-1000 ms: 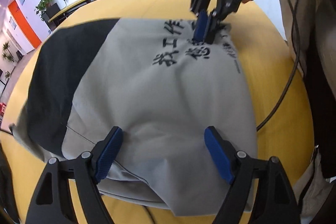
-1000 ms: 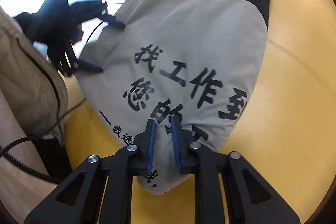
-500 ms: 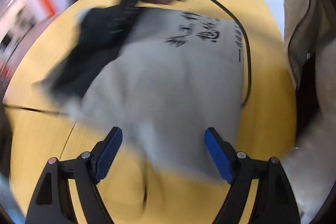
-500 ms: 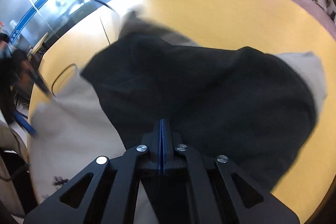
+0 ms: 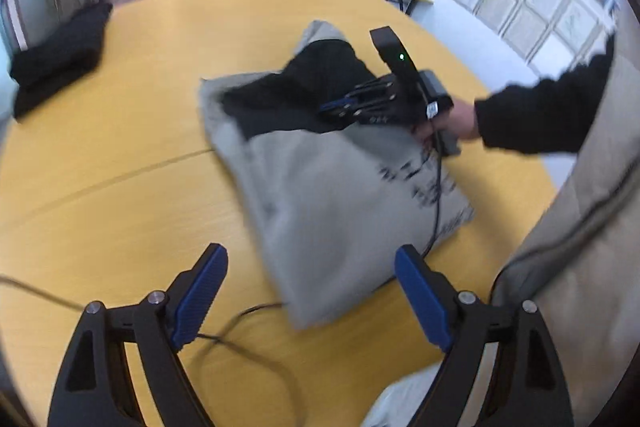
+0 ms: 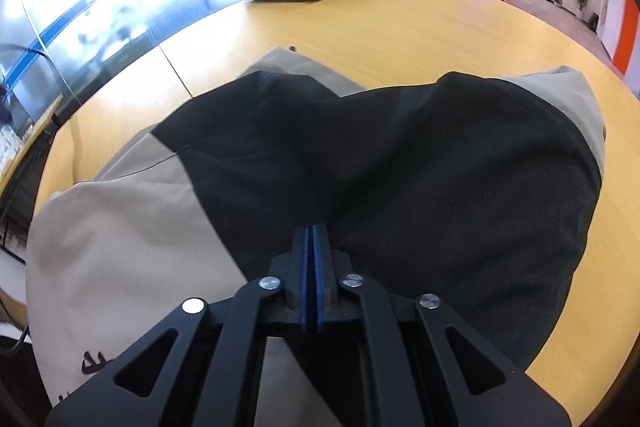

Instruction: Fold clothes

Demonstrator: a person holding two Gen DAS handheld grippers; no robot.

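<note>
Our left gripper (image 5: 310, 253) is wide open, and nothing sits between its blue pads (image 5: 200, 291). It hangs over the near edge of the yellow table (image 5: 120, 167), just above the near corner of the shirt (image 5: 340, 207).

We see the shirt lying in a soft heap in the middle of the table. It is mostly grey-tan. Its far part is black, and it has dark letters printed on its right side. In this view the letters are blurry, so we cannot read them.

We hold the right gripper (image 6: 311, 229) over the black part of the shirt. Its blue pads are almost together, with only a thin slit between them, and its jaws are opening. The black cloth bunches up right at the tips, and a small bit of it looks caught between them. A hand (image 5: 456, 119) in a black sleeve (image 5: 540, 115) comes in from the right and holds this gripper.

A thin black cable (image 5: 438, 203) hangs from that gripper and runs across the printed part of the shirt to the near side of the table.

Far off on the left, well apart from the shirt, a folded black pile (image 5: 60, 55) rests on the table.
</note>
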